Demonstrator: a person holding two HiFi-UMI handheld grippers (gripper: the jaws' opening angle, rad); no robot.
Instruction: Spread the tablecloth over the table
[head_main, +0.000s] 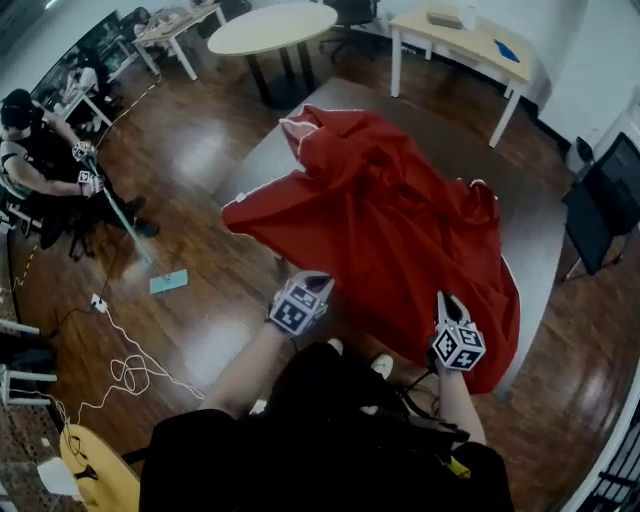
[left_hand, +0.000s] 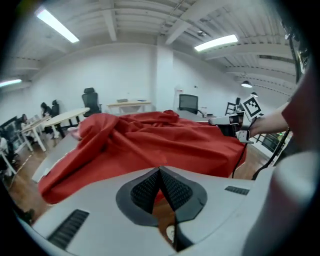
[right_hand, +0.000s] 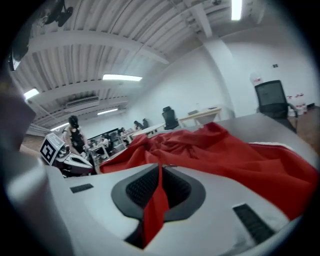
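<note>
The pads (right_hand: 141, 189) of the right gripper (right_hand: 159, 182) are pressed together on a fold of the red tablecloth (head_main: 380, 220), which hangs down between them. The pads (left_hand: 146, 192) of the left gripper (left_hand: 160, 181) are also pressed together, with only a sliver of red showing between them, so its hold on the hem looks slight. Both grippers sit at the cloth's near edge, the left one at the near-left and the right one at the near-right. Beyond them the cloth lies bunched and wrinkled on the grey table (head_main: 545, 225), with a heaped ridge towards the far left. Bare tabletop still shows along the right side and at the far end. To do this step well, the person should probably keep both pinches firm and draw the hands apart until the hem is taut. The cloth can then be lifted and floated towards the far end and laid down level. The left grip may slip first. Counted, there are two grippers, one tablecloth and one table under it. A round table (head_main: 275, 28) stands farther off, and one seated person (head_main: 35, 150) is at the far left.
</note>
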